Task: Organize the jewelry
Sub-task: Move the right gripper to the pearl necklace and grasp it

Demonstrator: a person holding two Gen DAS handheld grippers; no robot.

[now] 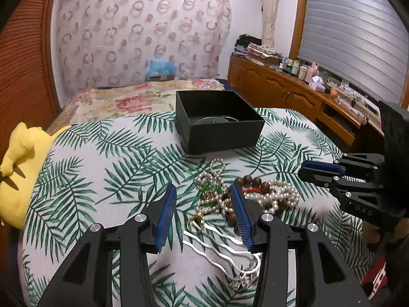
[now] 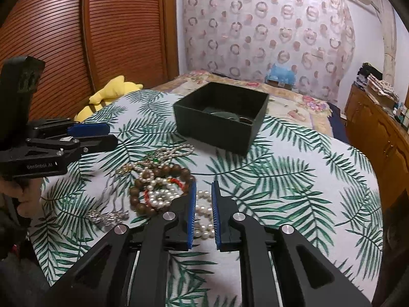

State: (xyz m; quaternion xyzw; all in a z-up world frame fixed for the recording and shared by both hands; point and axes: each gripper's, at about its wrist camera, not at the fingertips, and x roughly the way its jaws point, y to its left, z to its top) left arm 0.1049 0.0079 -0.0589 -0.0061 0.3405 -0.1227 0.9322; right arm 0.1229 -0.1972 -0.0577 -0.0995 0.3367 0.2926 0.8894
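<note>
A pile of jewelry lies on the palm-leaf cover: pearl strands [image 1: 281,194], a brown wooden bead bracelet [image 1: 253,181], a green-stone piece [image 1: 211,188], a gold ring [image 1: 195,223] and silver hairpins [image 1: 222,250]. An open black box [image 1: 217,128] stands beyond it, with something round inside. My left gripper [image 1: 204,204] is open, low over the pile's left part. My right gripper [image 2: 203,204] is narrowly open, its fingers either side of a pearl strand [image 2: 203,217]. The wooden bracelet [image 2: 158,186] lies to its left. The box [image 2: 219,117] shows further back.
A yellow plush toy [image 1: 20,168] lies at the cover's left edge. A floral bedspread [image 1: 122,99] lies behind the box. A wooden sideboard [image 1: 294,89] with bottles runs along the right. Louvred wooden doors [image 2: 76,38] stand on the left.
</note>
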